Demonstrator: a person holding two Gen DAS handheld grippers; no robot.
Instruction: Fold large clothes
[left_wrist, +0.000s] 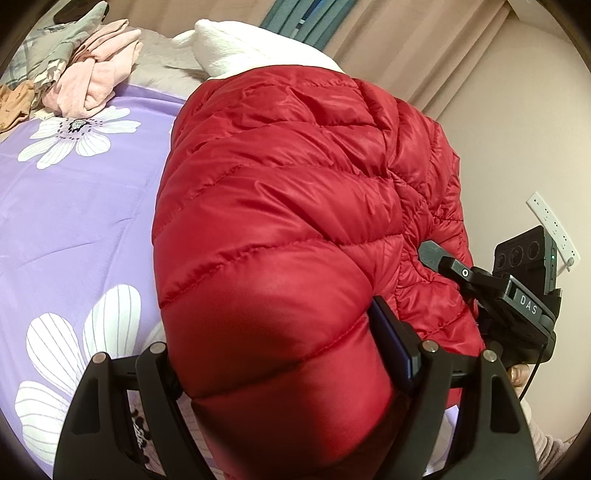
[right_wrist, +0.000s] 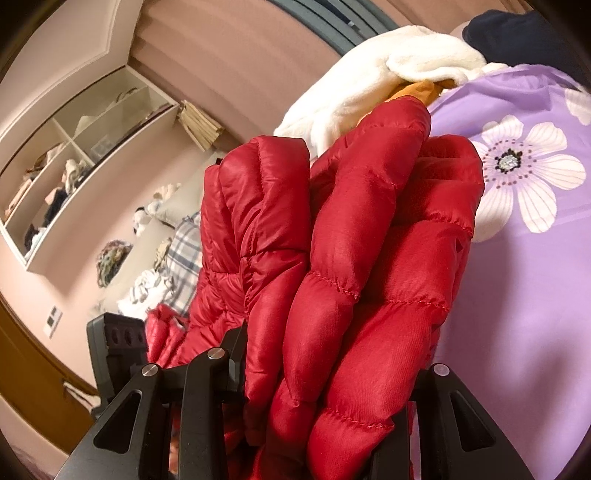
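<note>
A shiny red quilted down jacket (left_wrist: 280, 192) lies bulked up on the purple flowered bedsheet (left_wrist: 81, 206). My left gripper (left_wrist: 273, 332) is shut on a thick fold of it. Its right pad (left_wrist: 391, 350) presses the fabric, and its left finger is hidden behind the jacket. The right gripper (left_wrist: 436, 258) shows at the jacket's right edge, its finger on the crumpled fabric. In the right wrist view the jacket (right_wrist: 351, 229) is bunched in several folds, and my right gripper (right_wrist: 328, 354) is shut on them. The left gripper's body (right_wrist: 122, 339) sits at the lower left there.
A white fleece garment (left_wrist: 236, 48) lies beyond the jacket. Pink and patterned clothes (left_wrist: 92, 74) are piled at the bed's far left. Curtains (left_wrist: 406, 44) and a wall with a power strip (left_wrist: 550, 225) stand to the right. An open shelf (right_wrist: 74, 155) hangs on the wall.
</note>
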